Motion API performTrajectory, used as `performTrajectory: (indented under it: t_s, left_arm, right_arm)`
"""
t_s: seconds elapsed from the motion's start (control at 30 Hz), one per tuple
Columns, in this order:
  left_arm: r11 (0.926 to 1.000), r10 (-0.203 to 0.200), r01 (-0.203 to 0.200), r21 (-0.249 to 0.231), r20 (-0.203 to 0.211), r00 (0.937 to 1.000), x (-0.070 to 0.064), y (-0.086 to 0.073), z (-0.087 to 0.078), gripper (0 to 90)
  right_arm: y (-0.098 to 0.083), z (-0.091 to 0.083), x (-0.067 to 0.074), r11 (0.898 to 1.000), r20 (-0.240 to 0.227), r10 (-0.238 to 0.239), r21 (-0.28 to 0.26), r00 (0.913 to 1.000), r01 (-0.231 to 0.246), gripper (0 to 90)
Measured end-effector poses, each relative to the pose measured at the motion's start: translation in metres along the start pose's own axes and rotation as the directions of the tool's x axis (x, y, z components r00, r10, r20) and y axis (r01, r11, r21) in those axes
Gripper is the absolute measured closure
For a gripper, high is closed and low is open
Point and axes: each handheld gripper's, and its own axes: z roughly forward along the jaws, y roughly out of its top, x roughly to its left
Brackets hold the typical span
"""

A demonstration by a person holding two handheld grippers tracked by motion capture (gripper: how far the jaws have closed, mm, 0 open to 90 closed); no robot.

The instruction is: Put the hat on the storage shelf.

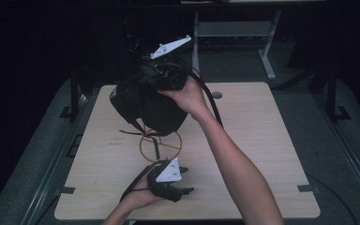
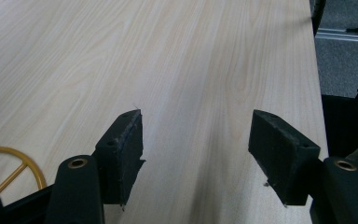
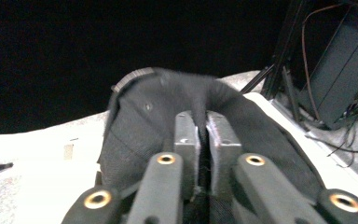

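Left gripper (image 1: 185, 191): I have it low at the near edge of the worktop (image 1: 262, 140), held in the left hand (image 1: 138, 197), its grey three-cornered plate facing up. In the left gripper view its jaws stand wide apart with bare wood grain between them, nothing held.

Yellow ring (image 1: 160, 145): it lies flat on the worktop just beyond my left gripper, a thin hoop with spokes inside. A curve of it also peeks in at the lower left of the left gripper view (image 2: 14, 161).

Black bag (image 1: 145, 105): I see a dark fabric bag lifted off the worktop, hanging above the far left part of it and over the ring. A thin black strap (image 1: 138, 132) dangles from its underside toward the ring; I cannot tell whether it touches.

Right gripper (image 3: 204, 126): I have it raised at the top of the bag, in the right hand (image 1: 187, 96). In the right gripper view the jaws are pressed nearly together with a fold of the black fabric pinched between them, the bag bulging out beyond.

Worktop: pale wood, right half bare, a small round grommet (image 1: 217, 94) near the far edge.

Surroundings: dark room, grey floor (image 1: 309, 108), a white desk frame (image 1: 267, 56) behind.
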Motion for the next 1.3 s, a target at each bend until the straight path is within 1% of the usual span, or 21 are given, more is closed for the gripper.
performTrajectory:
  t_s: [0.03, 0.1, 0.13, 0.17, 0.2, 0.23, 0.27, 0.33, 0.43, 0.53, 0.57, 0.63, 0.7, 0.8, 0.83, 0.93, 0.97, 1.03, 1.1, 1.17, 1.3]
  left_arm:
    - [1.0, 0.002, -0.002, 0.0, -0.005, 1.0, -0.001, 0.0, 0.0, 34.9]
    - [1.0, 0.008, -0.008, 0.004, -0.012, 0.9999, -0.002, 0.0, 0.0, 34.9]
    - [0.9999, 0.01, -0.01, 0.003, -0.011, 0.9999, -0.002, 0.0, 0.0, 34.9]
    - [0.9999, 0.011, -0.011, 0.003, -0.01, 0.9999, -0.002, 0.0, 0.0, 35.2]
    - [0.9999, 0.012, -0.012, 0.004, -0.01, 0.9999, -0.002, 0.0, -0.001, 35.2]
    - [0.9999, 0.01, -0.01, 0.005, -0.01, 0.9999, -0.002, -0.001, -0.001, 35.2]
    - [1.0, 0.008, -0.008, 0.003, -0.01, 0.9999, -0.002, -0.001, -0.001, 35.2]
    - [1.0, 0.007, -0.007, 0.002, -0.01, 0.9999, -0.002, -0.001, -0.001, 35.2]
    - [1.0, 0.005, -0.005, 0.001, -0.014, 0.9999, -0.002, -0.001, -0.001, 35.1]
    - [1.0, -0.004, 0.004, 0.001, -0.014, 0.9999, -0.001, -0.002, 0.0, 35.1]
    - [1.0, -0.006, 0.006, 0.001, -0.015, 0.9999, 0.0, -0.002, 0.0, 35.0]
    - [1.0, -0.005, 0.005, 0.008, -0.017, 0.9998, 0.001, -0.002, 0.0, 35.0]
    - [0.9999, -0.014, 0.014, 0.005, -0.018, 0.9997, 0.0, -0.003, 0.0, 34.9]
    - [0.9999, -0.005, 0.005, 0.012, -0.02, 0.9998, 0.0, -0.002, -0.001, 34.6]
    - [0.9999, -0.009, 0.01, 0.01, -0.02, 0.9998, 0.0, -0.002, -0.001, 34.5]
    - [0.9999, -0.011, 0.011, 0.012, -0.019, 0.9998, 0.0, -0.003, -0.001, 34.4]
    - [0.9998, -0.018, 0.018, 0.007, -0.019, 0.9997, 0.0, -0.003, 0.0, 34.3]
    - [0.9998, -0.017, 0.018, 0.007, -0.019, 0.9997, 0.0, -0.003, 0.0, 34.3]
    - [0.9998, -0.017, 0.017, 0.004, -0.016, 0.9997, 0.001, -0.004, 0.0, 34.2]
    - [0.9996, -0.027, 0.027, 0.001, -0.013, 0.9996, 0.0, -0.004, 0.001, 34.1]
    - [0.9996, -0.027, 0.027, 0.004, -0.009, 0.9996, 0.0, -0.004, 0.002, 33.9]
  right_arm:
    - [-0.001, 0.003, -0.001, 1.0, -0.003, 0.004, 0.009, 1.0, -0.004, 78.8]
    - [-0.003, 0.005, -0.002, 0.999, -0.015, 0.035, -0.006, 0.9993, -0.035, 71.4]
    - [-0.004, 0.006, -0.003, 0.999, -0.022, 0.036, -0.009, 0.9991, -0.036, 66.7]
    - [-0.004, 0.006, -0.002, 0.999, -0.014, 0.033, 0.0, 0.9994, -0.033, 62.8]
    - [-0.004, 0.006, -0.002, 0.999, -0.008, 0.034, 0.006, 0.9994, -0.033, 62.3]
    - [-0.005, 0.005, -0.001, 1.0, -0.002, 0.024, 0.01, 0.9997, -0.024, 62.1]
    - [-0.007, 0.004, 0.0, 1.0, -0.008, 0.029, 0.013, 0.9996, -0.029, 60.6]
    - [-0.008, 0.003, 0.0, 1.0, -0.002, 0.022, 0.02, 0.9998, -0.021, 57.6]
    - [-0.011, -0.001, -0.001, 0.999, 0.001, 0.029, 0.023, 0.9996, -0.029, 53.4]
    - [-0.015, -0.005, -0.003, 0.999, -0.003, 0.035, 0.015, 0.9994, -0.035, 50.1]
    - [-0.016, -0.007, -0.003, 0.999, -0.002, 0.032, 0.015, 0.9995, -0.032, 47.1]
    - [-0.018, -0.01, -0.004, 0.999, -0.011, 0.041, 0.008, 0.9991, -0.041, 46.2]
    - [-0.021, -0.013, -0.004, 0.999, -0.015, 0.047, 0.001, 0.9988, -0.047, 43.5]
    - [-0.025, -0.019, -0.004, 0.999, -0.016, 0.049, -0.001, 0.9987, -0.049, 39.1]
    - [-0.026, -0.022, -0.005, 0.999, -0.015, 0.053, 0.001, 0.9985, -0.053, 36.7]
    - [-0.03, -0.031, -0.005, 0.998, -0.011, 0.053, -0.016, 0.9985, -0.054, 35.8]
    - [-0.031, -0.033, -0.005, 0.998, -0.007, 0.054, -0.017, 0.9985, -0.054, 34.8]
    - [-0.034, -0.039, -0.006, 0.998, -0.011, 0.063, -0.017, 0.998, -0.063, 34.5]
    - [-0.037, -0.044, -0.007, 0.998, -0.004, 0.062, -0.018, 0.9981, -0.062, 34.0]
    - [-0.039, -0.048, -0.009, 0.997, -0.003, 0.071, -0.017, 0.9975, -0.071, 33.3]
    - [-0.046, -0.059, -0.013, 0.996, 0.006, 0.082, -0.026, 0.9966, -0.082, 31.8]
